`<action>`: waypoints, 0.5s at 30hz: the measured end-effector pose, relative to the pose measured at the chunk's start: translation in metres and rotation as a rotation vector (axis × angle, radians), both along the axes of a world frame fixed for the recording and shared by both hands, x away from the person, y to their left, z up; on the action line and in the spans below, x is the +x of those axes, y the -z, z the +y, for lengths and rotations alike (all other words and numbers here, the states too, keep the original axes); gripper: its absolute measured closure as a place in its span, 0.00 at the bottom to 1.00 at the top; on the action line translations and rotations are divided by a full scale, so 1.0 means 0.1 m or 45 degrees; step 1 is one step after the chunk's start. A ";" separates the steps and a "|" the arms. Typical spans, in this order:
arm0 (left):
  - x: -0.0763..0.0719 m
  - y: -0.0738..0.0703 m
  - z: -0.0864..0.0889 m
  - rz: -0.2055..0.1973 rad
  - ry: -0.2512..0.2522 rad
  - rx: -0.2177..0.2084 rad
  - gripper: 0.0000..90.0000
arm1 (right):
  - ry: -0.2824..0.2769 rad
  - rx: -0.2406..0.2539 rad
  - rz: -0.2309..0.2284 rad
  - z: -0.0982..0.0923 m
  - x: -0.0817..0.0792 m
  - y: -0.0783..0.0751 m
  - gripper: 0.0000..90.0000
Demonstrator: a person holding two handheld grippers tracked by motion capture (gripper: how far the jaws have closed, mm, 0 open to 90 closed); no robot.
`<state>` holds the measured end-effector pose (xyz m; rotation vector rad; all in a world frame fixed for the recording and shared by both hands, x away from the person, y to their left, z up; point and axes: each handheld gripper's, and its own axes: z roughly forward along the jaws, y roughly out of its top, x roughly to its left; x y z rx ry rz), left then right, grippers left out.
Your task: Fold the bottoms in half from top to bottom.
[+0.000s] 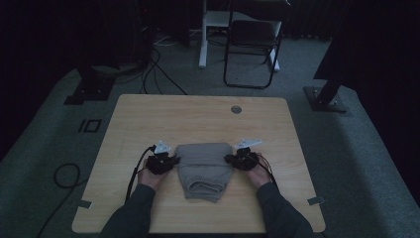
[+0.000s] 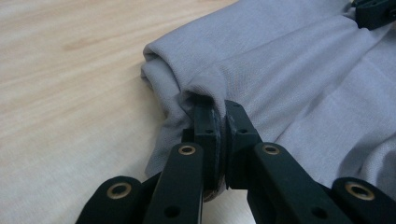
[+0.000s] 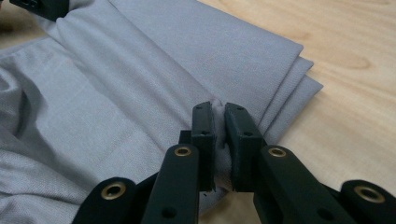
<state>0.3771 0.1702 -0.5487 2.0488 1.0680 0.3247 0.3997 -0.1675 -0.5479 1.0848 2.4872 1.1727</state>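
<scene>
We see a folded grey garment (image 1: 205, 168) lying near the table's (image 1: 148, 119) front edge, between our grippers: the left gripper (image 2: 217, 122) and right gripper (image 3: 218, 122) each pinch its side.

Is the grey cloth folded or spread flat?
Folded: the grey fabric garment lies as a compact bundle, stacked layered edges show, and both tongs pinch its sides.

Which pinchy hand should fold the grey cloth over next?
Neither is clearly better. The left gripper and right gripper each pinch an opposite edge of the folded grey garment, so probably both move together.
</scene>
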 end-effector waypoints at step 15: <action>0.43 -0.02 -0.05 0.000 -0.114 0.025 0.95 | 0.100 0.024 0.027 0.07 0.45 0.00 0.93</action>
